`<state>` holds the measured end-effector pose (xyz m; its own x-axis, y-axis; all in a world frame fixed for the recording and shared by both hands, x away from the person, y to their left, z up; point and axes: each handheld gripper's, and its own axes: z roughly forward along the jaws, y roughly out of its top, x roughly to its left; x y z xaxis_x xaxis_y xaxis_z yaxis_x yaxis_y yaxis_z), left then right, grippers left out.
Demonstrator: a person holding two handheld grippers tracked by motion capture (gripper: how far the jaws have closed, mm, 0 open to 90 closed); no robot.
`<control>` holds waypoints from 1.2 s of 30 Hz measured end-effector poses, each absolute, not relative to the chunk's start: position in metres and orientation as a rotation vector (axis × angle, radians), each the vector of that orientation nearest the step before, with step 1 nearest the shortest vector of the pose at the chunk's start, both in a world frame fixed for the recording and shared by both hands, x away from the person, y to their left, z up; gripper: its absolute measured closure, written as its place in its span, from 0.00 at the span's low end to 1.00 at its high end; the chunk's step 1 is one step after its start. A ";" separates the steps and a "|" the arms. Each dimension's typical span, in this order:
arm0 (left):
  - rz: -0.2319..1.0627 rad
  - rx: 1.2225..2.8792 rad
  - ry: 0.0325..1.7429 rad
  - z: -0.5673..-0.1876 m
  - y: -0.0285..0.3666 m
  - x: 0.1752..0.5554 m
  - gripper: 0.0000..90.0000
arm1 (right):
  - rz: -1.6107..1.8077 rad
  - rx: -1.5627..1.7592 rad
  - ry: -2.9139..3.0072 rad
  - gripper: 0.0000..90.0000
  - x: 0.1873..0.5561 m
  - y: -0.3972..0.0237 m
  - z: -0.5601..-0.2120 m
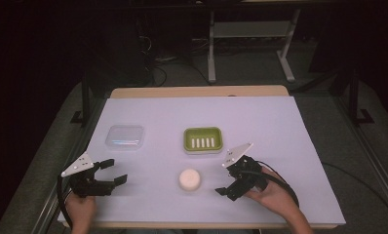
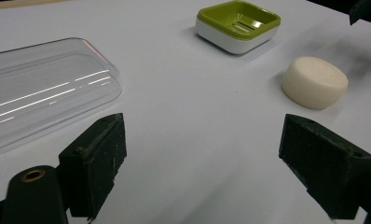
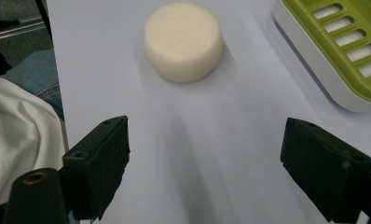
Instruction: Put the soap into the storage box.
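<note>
Near the table's front edge, the right gripper (image 1: 227, 190), wide open and empty, probably should straddle the soap (image 1: 190, 179) squarely before closing.

Matt soap, glossy plastic, paper-pale table cover

The round soap bar (image 3: 183, 41) looks matt and waxy, cream, with a faintly grainy top; the soap dish (image 2: 238, 24) beside it is smooth plastic, a satin green slotted tray over a white base. There's the clear lid (image 2: 44, 91), glossy see-through plastic catching bright streaks of light. The table cover (image 1: 260, 122) reads as smooth, matt, pale sheet, with a wooden edge (image 1: 197, 91) at the far side. The right gripper (image 3: 204, 170) shows dull black, slightly scuffed jaws.
</note>
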<state>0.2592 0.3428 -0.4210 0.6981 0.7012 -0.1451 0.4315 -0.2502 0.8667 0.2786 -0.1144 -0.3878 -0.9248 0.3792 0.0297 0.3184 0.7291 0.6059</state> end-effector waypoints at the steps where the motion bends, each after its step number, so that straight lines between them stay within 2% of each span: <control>1: 0.332 1.889 0.882 -0.421 0.343 0.259 0.16 | 0.965 0.573 2.831 0.17 0.279 -0.114 -0.388; 36: 0.335 1.887 0.877 -0.420 0.343 0.259 0.16 | 0.960 0.471 2.873 0.16 0.291 -0.080 -0.382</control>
<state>0.2589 0.3432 -0.4201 0.7001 0.6996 -0.1430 0.4267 -0.2494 0.8693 0.2914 -0.0801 -0.3817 -0.9499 0.3116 0.0246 0.2638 0.7570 0.5978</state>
